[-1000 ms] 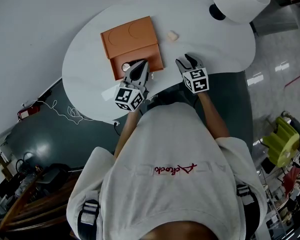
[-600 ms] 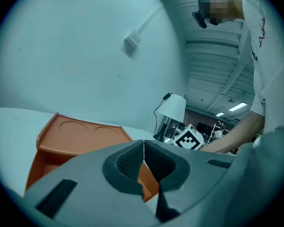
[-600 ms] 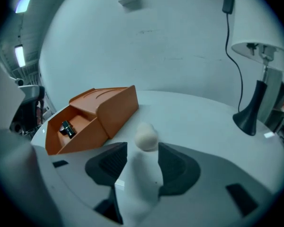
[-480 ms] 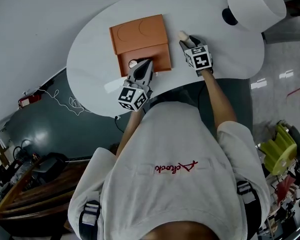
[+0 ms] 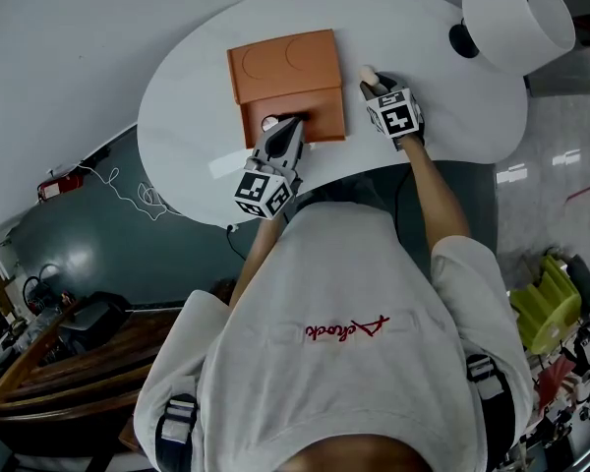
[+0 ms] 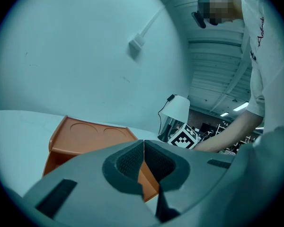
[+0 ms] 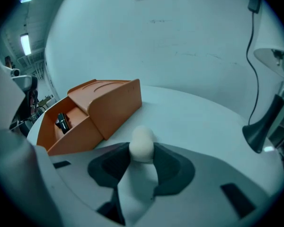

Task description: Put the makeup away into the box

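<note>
An orange box (image 5: 285,72) lies on the white oval table (image 5: 187,116), its front compartment open. A small black makeup item (image 7: 62,122) lies in that compartment, and a white round piece (image 5: 270,123) shows at its left end. My left gripper (image 5: 290,126) hovers over the compartment's front edge, shut with nothing between its pads (image 6: 132,162). To the right of the box, a beige egg-shaped makeup sponge (image 7: 142,143) sits between the jaws of my right gripper (image 7: 142,156). Those jaws are closing, and both pads touch the sponge's sides. In the head view the sponge (image 5: 367,71) peeks out beyond the right gripper (image 5: 372,83).
A white table lamp (image 5: 516,23) with a black base stands at the table's far right, its cord running up the wall (image 7: 253,41). Bare tabletop lies between the box (image 7: 109,103) and the lamp. The table's front edge is just below both grippers.
My right gripper has moved from the table's front edge out to the sponge beside the box and now has it between its jaws. The left gripper has stayed over the box.
</note>
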